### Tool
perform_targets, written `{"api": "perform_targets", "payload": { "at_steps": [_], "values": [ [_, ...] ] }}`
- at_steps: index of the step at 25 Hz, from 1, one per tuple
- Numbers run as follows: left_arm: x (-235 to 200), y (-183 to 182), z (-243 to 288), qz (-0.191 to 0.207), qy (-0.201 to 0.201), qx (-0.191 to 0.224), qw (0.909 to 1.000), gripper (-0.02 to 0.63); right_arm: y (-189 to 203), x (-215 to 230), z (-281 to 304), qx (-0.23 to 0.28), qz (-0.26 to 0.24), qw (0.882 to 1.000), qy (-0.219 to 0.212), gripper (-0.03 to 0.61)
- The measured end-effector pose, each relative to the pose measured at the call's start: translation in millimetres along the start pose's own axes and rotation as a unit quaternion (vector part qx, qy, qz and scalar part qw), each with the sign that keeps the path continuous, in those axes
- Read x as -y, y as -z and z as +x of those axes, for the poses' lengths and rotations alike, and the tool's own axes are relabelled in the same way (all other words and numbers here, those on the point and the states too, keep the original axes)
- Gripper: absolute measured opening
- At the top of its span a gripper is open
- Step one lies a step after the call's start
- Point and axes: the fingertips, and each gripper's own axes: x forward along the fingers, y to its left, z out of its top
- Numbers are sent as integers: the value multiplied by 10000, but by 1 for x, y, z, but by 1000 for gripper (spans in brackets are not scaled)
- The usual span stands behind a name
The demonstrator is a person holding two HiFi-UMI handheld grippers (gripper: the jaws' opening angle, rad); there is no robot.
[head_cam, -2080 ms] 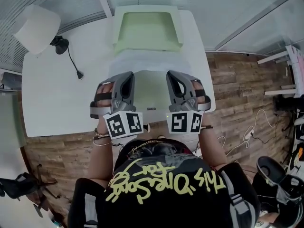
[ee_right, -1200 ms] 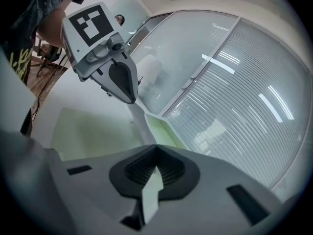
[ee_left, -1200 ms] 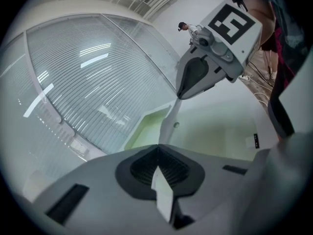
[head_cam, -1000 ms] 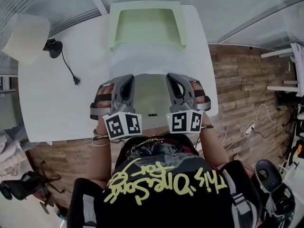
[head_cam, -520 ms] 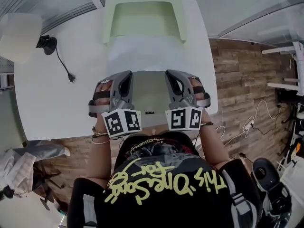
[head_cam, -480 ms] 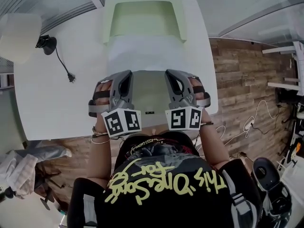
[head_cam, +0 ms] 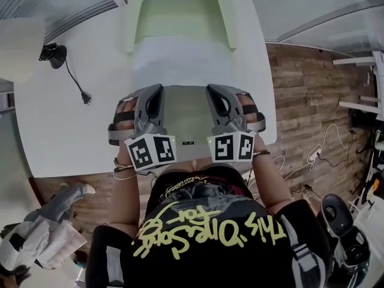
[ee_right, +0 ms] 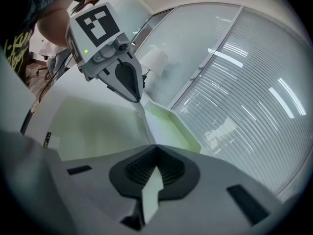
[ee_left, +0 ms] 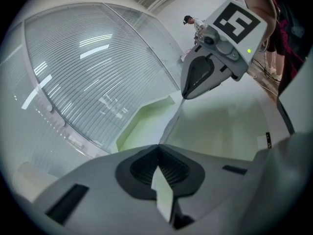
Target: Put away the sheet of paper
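- While both sets of jaws are fully closed, the left gripper (ee_left: pixel 157 148) and right gripper (ee_right: pixel 155 148) each pinch a thin fold of the sheet of paper (head_cam: pixel 183 65). They hold nothing else.
- The pinch points sit towards the sheet's two long sides. A straight bend line runs across the sheet between the tips. The part beyond it is bright white and the part nearer the person is shaded.
- The sheet lies over the middle of the desk (head_cam: pixel 66 131), from close to the front edge up to the tray (head_cam: pixel 133 23) at the back edge. I can't tell whether it is lifted or still resting on the desk, or whether its far end is inside the tray.
- Risk: the grip is only a small pinch, so a slip at one gripper would likely drop that side and skew the sheet.
- Risk: if the grippers move closer together, the bend could become a hard crease. If they pull apart, the paper could tear or pop out.
- Risk: pushing forward with the far end unsupported could make it buckle against the tray's near lip.
- Risk: the tray looks only slightly wider than the sheet, so a crooked feed could catch a side wall or push the tray back.
- Direction: the sheet's long axis runs from the front of the desk to the back. Its leading short edge points at the tray's open near side and looks roughly square to it.
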Motion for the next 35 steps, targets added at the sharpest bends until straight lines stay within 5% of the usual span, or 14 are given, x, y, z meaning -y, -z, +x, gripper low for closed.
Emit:
{"api": "perform_targets", "payload": {
  "at_steps": [35],
  "values": [
    [-17, 6, 38, -17, 0, -83, 10000, 6, 5, 23, 39, -6, -55, 10000, -48, 7]
  ]
}}
